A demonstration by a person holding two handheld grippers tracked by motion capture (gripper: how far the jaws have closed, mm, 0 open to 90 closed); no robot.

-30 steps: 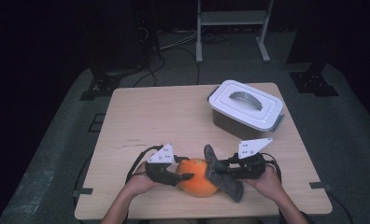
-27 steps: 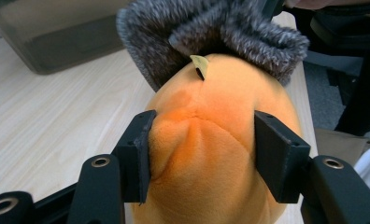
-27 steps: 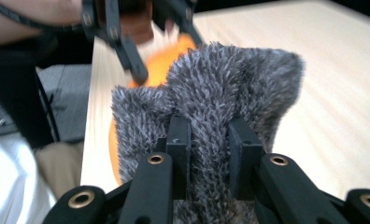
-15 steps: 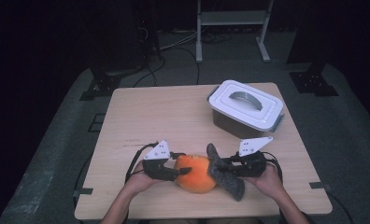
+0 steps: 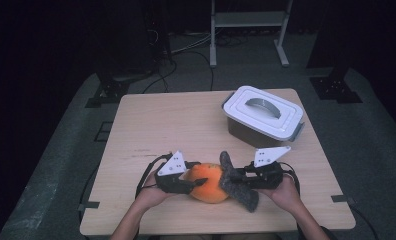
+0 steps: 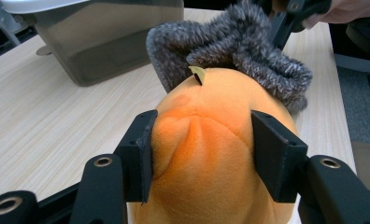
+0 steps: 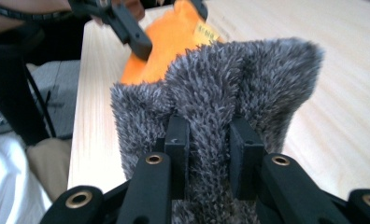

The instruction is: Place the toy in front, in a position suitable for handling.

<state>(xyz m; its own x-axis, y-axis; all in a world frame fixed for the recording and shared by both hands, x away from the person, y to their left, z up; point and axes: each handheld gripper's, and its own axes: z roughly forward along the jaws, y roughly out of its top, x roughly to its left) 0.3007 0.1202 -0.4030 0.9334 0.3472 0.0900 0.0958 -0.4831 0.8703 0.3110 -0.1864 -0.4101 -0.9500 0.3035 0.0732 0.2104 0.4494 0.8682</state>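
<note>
The left gripper (image 6: 201, 154) clamps the orange plush toy (image 6: 211, 154). The right gripper (image 7: 210, 144) pinches the grey fuzzy sock (image 7: 220, 88) against it, low over the worktop (image 5: 186, 125).

A round orange plush toy (image 5: 209, 183) lies at the table's near edge, its fuzzy grey part (image 5: 237, 185) rightward.

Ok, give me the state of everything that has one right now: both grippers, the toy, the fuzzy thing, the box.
Left gripper: shut on the orange plush toy.
Right gripper: shut on the grey fuzzy cloth.
Orange plush toy: resting on the table, squeezed between the fingers.
Grey fuzzy cloth: bunched, touching the toy.
Storage box: lid on.
</note>
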